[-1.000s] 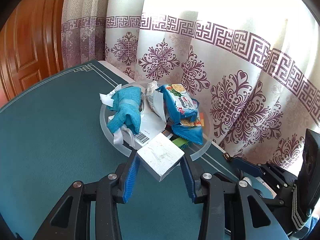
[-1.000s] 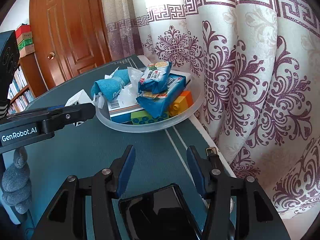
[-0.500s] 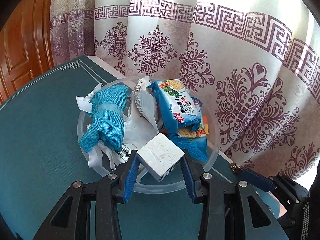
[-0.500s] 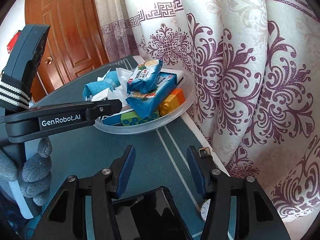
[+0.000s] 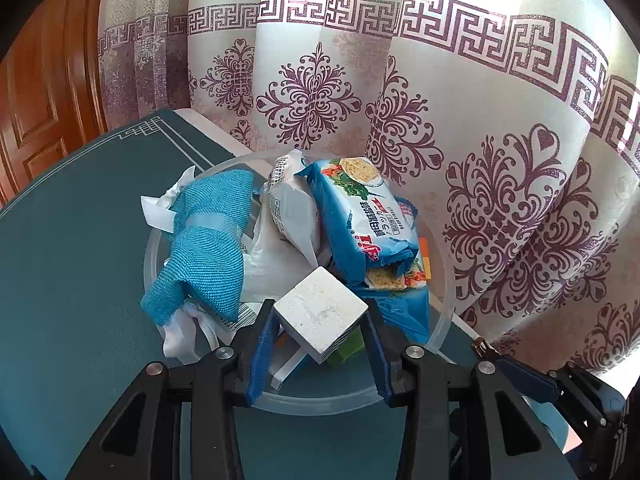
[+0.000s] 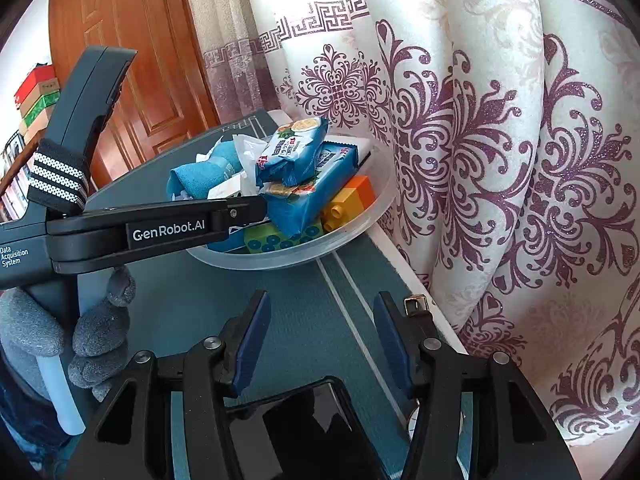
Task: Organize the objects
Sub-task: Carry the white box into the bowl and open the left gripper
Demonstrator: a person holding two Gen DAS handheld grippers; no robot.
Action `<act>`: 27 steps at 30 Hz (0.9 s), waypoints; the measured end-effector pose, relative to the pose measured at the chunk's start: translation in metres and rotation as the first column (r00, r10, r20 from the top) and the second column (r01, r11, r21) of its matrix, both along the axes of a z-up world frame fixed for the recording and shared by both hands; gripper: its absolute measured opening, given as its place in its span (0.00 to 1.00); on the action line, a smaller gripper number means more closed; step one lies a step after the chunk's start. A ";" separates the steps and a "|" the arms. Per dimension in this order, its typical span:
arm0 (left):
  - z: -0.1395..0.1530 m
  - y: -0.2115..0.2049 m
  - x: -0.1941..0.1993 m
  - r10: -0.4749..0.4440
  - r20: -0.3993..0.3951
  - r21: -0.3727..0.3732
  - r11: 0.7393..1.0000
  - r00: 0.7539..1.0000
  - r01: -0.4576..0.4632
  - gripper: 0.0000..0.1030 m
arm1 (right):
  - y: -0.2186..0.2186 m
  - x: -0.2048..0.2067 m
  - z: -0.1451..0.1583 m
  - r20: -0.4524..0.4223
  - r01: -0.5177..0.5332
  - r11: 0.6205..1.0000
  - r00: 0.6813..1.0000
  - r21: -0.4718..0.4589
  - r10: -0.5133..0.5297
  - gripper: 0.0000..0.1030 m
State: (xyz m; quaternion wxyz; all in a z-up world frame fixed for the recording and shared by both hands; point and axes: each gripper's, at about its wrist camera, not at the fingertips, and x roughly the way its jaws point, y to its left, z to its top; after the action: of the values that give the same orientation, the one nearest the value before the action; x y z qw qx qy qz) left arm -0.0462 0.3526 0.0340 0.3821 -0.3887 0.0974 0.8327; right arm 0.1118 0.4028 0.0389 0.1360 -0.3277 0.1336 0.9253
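Over the near rim of the clear plastic bowl (image 5: 438, 332), the left hand-held gripper (image 5: 320, 344) pinches a white block (image 5: 320, 314), tilted above the heaped contents: a blue cloth (image 5: 208, 252), cracker packets (image 5: 360, 216) and toy bricks (image 6: 348, 200). Nearby, the right hand-held gripper (image 6: 320, 340) hangs spread over the teal tabletop (image 6: 304, 312), holding nothing.

Sunlit patterned curtain (image 5: 420, 92), wooden door (image 6: 132, 60), teal-topped table (image 5: 68, 232), bookshelf (image 6: 16, 168)
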 end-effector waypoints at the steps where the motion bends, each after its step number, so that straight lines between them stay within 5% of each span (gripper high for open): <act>1: 0.000 0.000 0.000 -0.001 0.002 0.000 1.000 1.000 0.001 0.44 | 0.000 0.000 0.000 0.000 0.000 1.000 1.000 0.000 0.000 0.54; 27: 0.013 -0.029 0.014 0.071 -0.055 0.003 0.997 0.996 -0.071 0.66 | -0.007 -0.004 0.002 -0.008 -0.013 1.000 1.000 -0.004 0.013 0.54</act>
State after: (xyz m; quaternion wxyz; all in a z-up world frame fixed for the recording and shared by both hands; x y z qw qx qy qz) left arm -0.0322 0.3237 0.0471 0.3498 -0.3684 0.0935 0.8563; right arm 0.1076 0.3955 0.0409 0.1287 -0.3250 0.1340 0.9273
